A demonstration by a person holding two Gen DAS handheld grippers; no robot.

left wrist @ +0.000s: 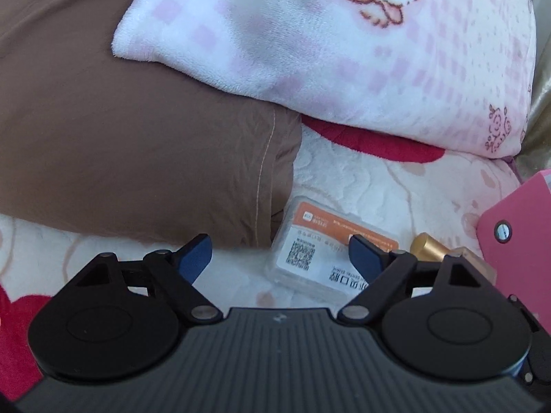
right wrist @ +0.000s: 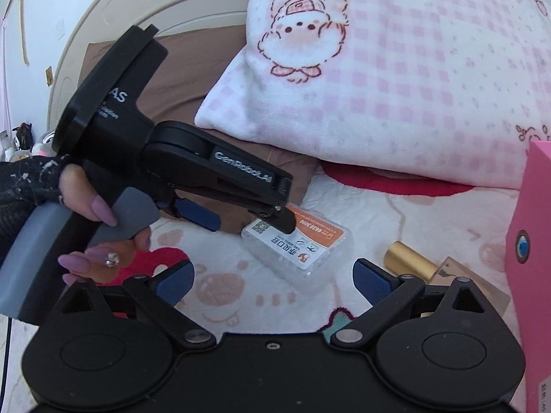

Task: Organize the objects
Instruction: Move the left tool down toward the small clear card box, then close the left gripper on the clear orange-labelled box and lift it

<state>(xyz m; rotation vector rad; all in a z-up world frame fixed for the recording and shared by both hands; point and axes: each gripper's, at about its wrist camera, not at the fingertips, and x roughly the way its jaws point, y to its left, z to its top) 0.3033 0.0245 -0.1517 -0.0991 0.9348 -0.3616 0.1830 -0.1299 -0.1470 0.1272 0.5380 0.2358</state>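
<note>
On the bed, just right of the brown pillow [left wrist: 137, 158], lies the clear packet [right wrist: 303, 244]; the left gripper [left wrist: 279, 254], jaws wide and empty, should straddle its short sides squarely before closing, while the right gripper [right wrist: 272, 282] waits equally wide.

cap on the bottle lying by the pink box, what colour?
Gold, matte metallic. The bottle cap shows best in the right wrist view.

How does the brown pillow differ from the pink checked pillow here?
The brown pillow is plain, smooth cloth with a stitched seam; the pink checked pillow is fleecy, with a cartoon figure printed on it. The brown one lies underneath; the pink checked one leans over its edge. Both rest at the head of the bed, behind the clear packet.
</note>
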